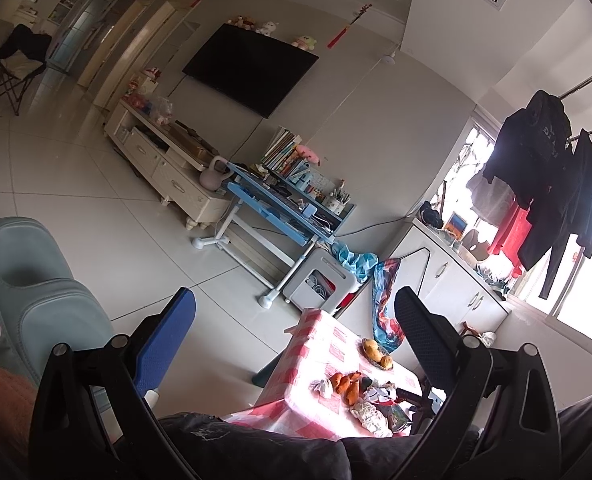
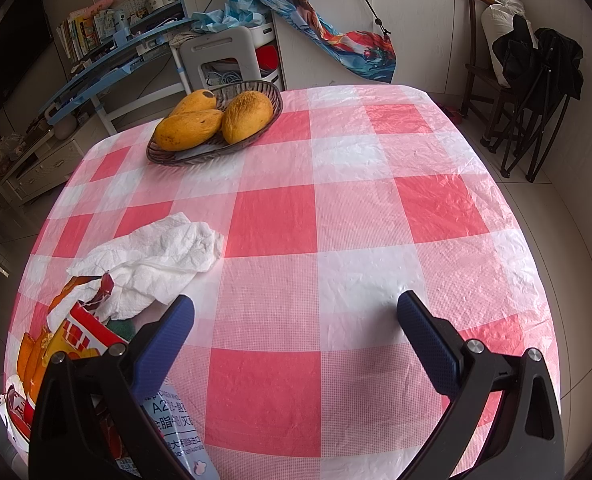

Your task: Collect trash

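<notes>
your right gripper (image 2: pixel 296 312) hangs over the checked tablecloth (image 2: pixel 336 240) with its jaws spread wide and nothing between them. the crumpled tissue (image 2: pixel 155 256) lies just beyond the left jaw's tip, and torn red and orange wrappers (image 2: pixel 75 332) sit to the left of that jaw, partly behind it. a blue-and-white printed packet (image 2: pixel 175 420) lies under the left jaw's base. well ahead of the jaws, toward the left, a dark bowl (image 2: pixel 271 100) holds three mangoes (image 2: pixel 247 114).

your left gripper (image 1: pixel 296 312) is held high away from the table, jaws also spread and empty. the trash pile (image 1: pixel 360 396) shows low between them, nearer the right jaw, on the tablecloth.
</notes>
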{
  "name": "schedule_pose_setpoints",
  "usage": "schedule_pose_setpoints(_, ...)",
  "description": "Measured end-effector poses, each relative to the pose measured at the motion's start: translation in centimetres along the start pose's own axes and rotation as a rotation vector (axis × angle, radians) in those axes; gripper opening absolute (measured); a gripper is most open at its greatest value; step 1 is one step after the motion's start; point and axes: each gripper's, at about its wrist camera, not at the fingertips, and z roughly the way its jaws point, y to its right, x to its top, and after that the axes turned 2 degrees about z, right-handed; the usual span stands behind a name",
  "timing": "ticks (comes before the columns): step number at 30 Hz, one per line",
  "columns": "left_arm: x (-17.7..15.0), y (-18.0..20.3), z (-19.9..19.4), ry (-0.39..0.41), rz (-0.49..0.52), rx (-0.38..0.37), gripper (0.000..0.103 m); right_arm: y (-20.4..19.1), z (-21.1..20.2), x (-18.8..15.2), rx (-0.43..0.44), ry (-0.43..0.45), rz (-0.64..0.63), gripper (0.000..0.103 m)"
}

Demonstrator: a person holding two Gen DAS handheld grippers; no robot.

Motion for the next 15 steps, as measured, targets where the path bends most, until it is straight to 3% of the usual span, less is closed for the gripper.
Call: schedule_pose_setpoints(15, -0.49, -0.21, 0.27, -0.010, -0.006, 0.002, 0.095, -0.06, 0.10, 0.08, 0.000, 0.000, 0.000, 0.097)
